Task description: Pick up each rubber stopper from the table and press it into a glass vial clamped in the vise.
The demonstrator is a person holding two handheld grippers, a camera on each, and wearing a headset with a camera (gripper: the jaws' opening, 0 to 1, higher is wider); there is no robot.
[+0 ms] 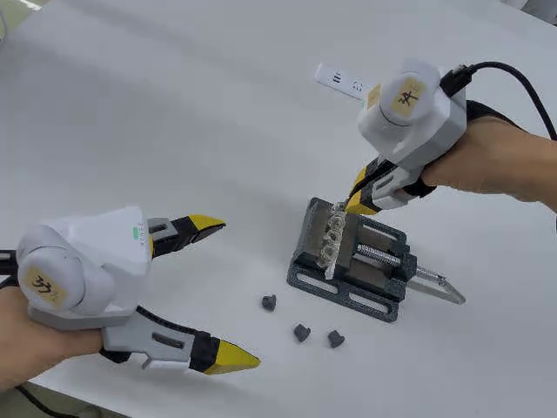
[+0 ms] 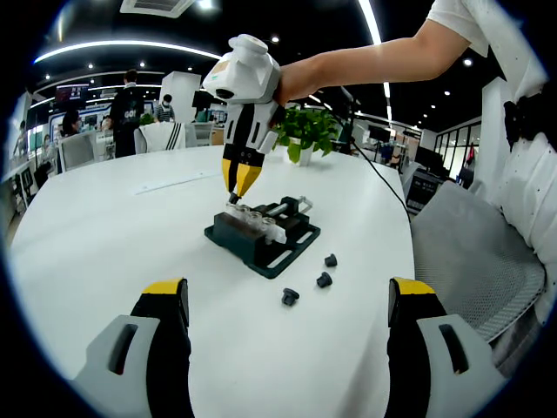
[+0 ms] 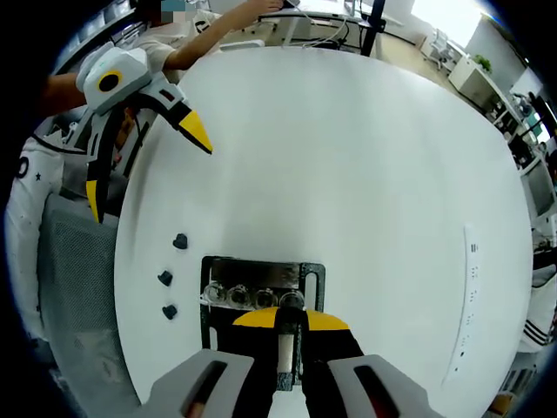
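Three stoppers [image 1: 301, 332], head view: small dark plugs loose on the white tabletop [image 1: 174, 113], strung out at roughly 7 o'clock from the vise [image 1: 387, 252], near it but not touching.
Vials [image 1: 333, 237], head view: clear glass, in a row, clamped in the vise.
Right tongs [image 1: 350, 207], head view: angled in from 2 o'clock, yellow tips drawn close together right at the far end of the vial row.
Left tongs [image 1: 235, 292], head view: down at 8 o'clock, spread wide apart, nothing in them, well apart from the vise.
Card [image 1: 341, 83], head view: white strip lying flat at 12 o'clock, beyond the right tongs.
Left tongs [image 2: 287, 289], left gripper view: both yellow tips low at 7 and 5 o'clock, wide gap, with the stoppers [image 2: 324, 279] on the tabletop ahead between them.
Right tongs [image 2: 237, 187], left gripper view: pointing straight down at 12 o'clock onto the vials [image 2: 252, 213] in the vise [image 2: 261, 244].
Right tongs [image 3: 290, 320], right gripper view: tips nearly together at 6 o'clock, just over the end vial [image 3: 291, 300]. There's something dark in the narrow gap, but I honestly can't tell if it's a stopper.
Stoppers [image 3: 164, 278], right gripper view: three in a line at 9 o'clock from the vise [image 3: 252, 272].
Left tongs [image 3: 148, 174], right gripper view: up at 10 o'clock, spread apart.
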